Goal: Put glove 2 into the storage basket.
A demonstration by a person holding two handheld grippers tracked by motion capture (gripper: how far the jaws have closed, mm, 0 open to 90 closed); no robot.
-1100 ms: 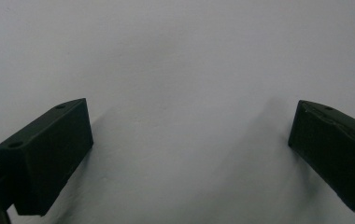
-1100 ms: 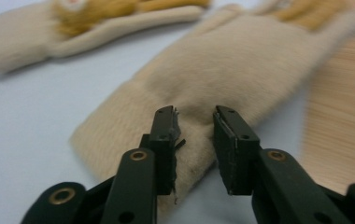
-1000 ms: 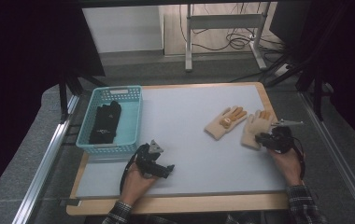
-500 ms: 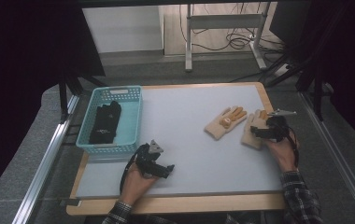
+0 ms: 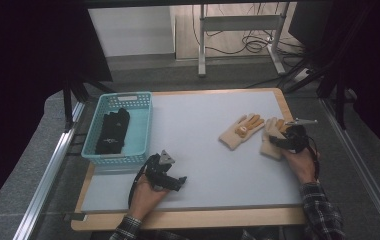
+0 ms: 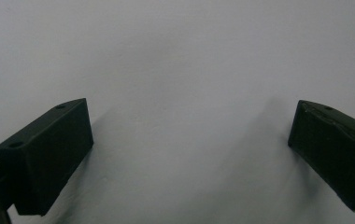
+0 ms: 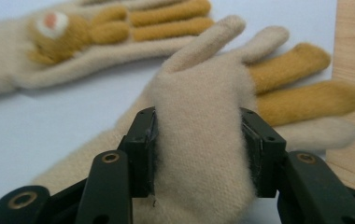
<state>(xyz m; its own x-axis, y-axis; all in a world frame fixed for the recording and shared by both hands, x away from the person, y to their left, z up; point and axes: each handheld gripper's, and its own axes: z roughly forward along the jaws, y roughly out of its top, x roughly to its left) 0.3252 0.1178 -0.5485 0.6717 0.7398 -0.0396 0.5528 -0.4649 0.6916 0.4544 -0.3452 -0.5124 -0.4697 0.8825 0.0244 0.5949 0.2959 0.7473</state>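
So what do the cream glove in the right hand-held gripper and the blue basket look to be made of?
The cream glove looks like soft knitted wool or fleece: fuzzy nap, bunching between the right hand-held gripper pads. The blue basket looks like moulded plastic: stiff, evenly perforated lattice walls with a smooth rim. Exact fibre cannot be told.

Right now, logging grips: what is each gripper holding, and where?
Right gripper pinches the near glove at a bunched fold of its palm; left gripper holds nothing.

The left gripper [image 5: 178,181] lies low at the lower centre-left of the high view, its jaws spread wide apart. The right gripper [image 5: 277,142], at the right of that view, has just been closing its jaws, which now pinch a bunched beige glove [image 7: 199,140].
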